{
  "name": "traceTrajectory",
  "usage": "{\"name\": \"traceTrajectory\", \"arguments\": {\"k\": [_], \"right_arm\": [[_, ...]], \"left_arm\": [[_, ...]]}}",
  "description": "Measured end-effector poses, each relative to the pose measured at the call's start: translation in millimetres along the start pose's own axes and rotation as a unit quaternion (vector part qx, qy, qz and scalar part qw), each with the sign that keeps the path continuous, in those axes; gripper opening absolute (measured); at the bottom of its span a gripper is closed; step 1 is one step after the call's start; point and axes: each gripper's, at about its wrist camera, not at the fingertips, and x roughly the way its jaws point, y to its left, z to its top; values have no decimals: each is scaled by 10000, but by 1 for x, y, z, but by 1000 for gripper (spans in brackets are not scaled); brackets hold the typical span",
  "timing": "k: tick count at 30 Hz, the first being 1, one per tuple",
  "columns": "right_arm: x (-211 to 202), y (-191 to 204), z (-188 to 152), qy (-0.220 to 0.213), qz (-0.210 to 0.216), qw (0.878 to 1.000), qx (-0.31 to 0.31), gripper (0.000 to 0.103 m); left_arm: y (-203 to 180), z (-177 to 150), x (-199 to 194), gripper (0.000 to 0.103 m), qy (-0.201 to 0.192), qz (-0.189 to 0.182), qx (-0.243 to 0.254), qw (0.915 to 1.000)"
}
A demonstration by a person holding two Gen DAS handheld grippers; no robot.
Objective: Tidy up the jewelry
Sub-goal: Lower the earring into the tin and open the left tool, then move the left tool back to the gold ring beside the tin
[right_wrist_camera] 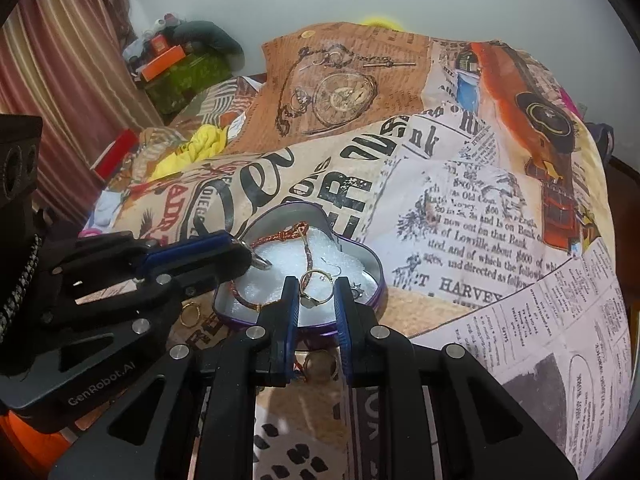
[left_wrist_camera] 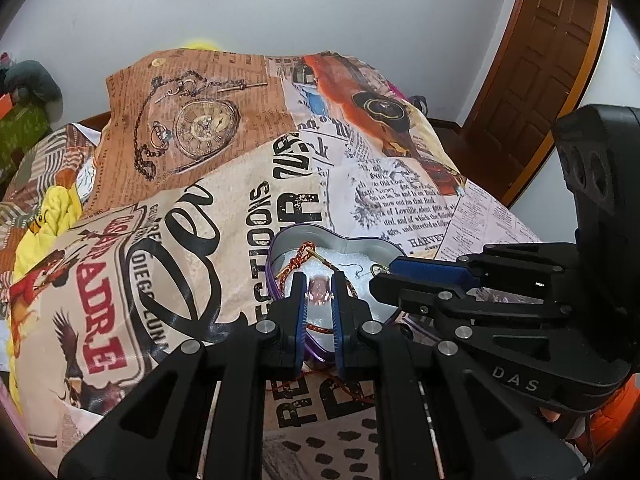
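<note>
Two gold rings (right_wrist_camera: 320, 364) are still lying outside the purple heart-shaped tin (right_wrist_camera: 372, 292), while the left gripper (left_wrist_camera: 319, 294) is pinching a pinkish ring (left_wrist_camera: 319, 291) and the right gripper (right_wrist_camera: 316, 296) is clasping a gold ring (right_wrist_camera: 316, 286).

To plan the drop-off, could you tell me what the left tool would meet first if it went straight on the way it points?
Probably the white padding inside the heart-shaped tin, since the left tool, holding a ring, points into it; depth is unclear.

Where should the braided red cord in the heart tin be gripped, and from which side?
Take the braided cord at its straight stretch across the white foam in the heart tin, from above, fingers straddling it. There it lies flat, clear of the rim; its near end trails over the edge beneath the right gripper.
</note>
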Motion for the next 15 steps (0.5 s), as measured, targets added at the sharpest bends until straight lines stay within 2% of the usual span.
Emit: {"name": "traceTrajectory", "arguments": {"k": [12, 15], "right_arm": [[-1, 2, 1, -15, -80, 9999, -81, 16], [-3, 4, 1, 9, -77, 9999, -84, 20]], "left_arm": [[-2, 2, -12, 10, -41, -61, -29, 10000], [-3, 2, -20, 10, -98, -55, -41, 9999]]}}
